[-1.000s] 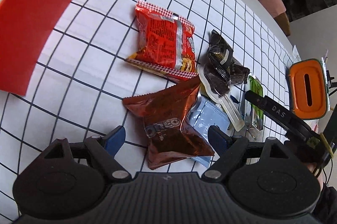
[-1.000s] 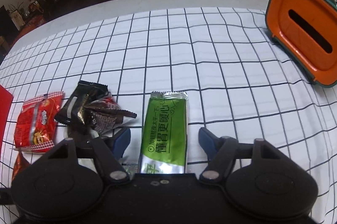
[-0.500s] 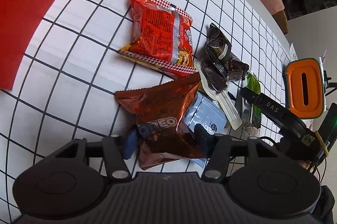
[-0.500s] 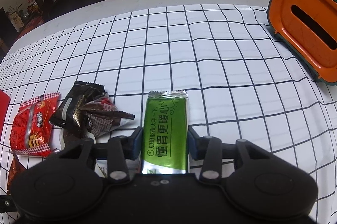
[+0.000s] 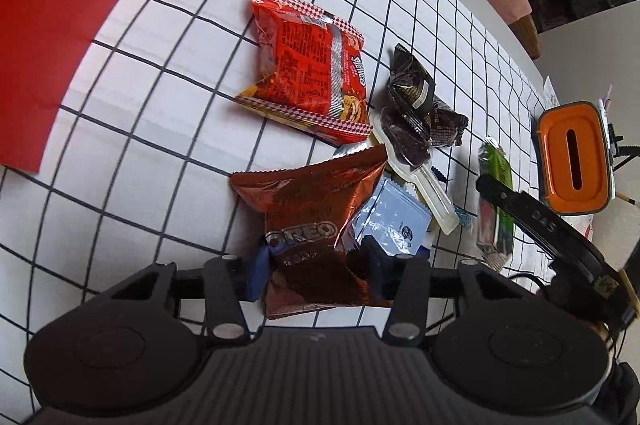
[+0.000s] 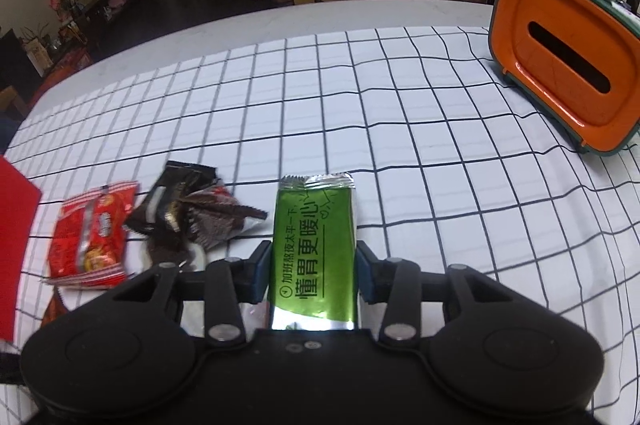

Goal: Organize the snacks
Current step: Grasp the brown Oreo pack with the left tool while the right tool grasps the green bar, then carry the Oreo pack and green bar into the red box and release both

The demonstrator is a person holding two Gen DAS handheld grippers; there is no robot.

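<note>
1. Left gripper (image 5: 314,267): jaws closing, pads pinching crinkled brown foil Oreo packet (image 5: 316,221) on grid-pattern tablecloth (image 5: 160,97).
2. Right gripper (image 6: 313,271): clamped on green foil sachet (image 6: 313,249) w/ silver ends, sachet raised off cloth.
3. Red snack bag (image 5: 310,65) lies beyond, apart.

The checked counter (image 6: 420,129) lies bare across its middle and far side, giving wide passage between the snack cluster and the orange tissue box (image 6: 560,65) standing at the right edge. On the left, the red chip packet (image 5: 308,65), dark wrappers (image 5: 416,109), Oreo bag (image 5: 312,209) and pale blue sachet (image 5: 392,221) crowd together, touching or overlapping. A red board (image 5: 68,25) blocks the far left.
</note>
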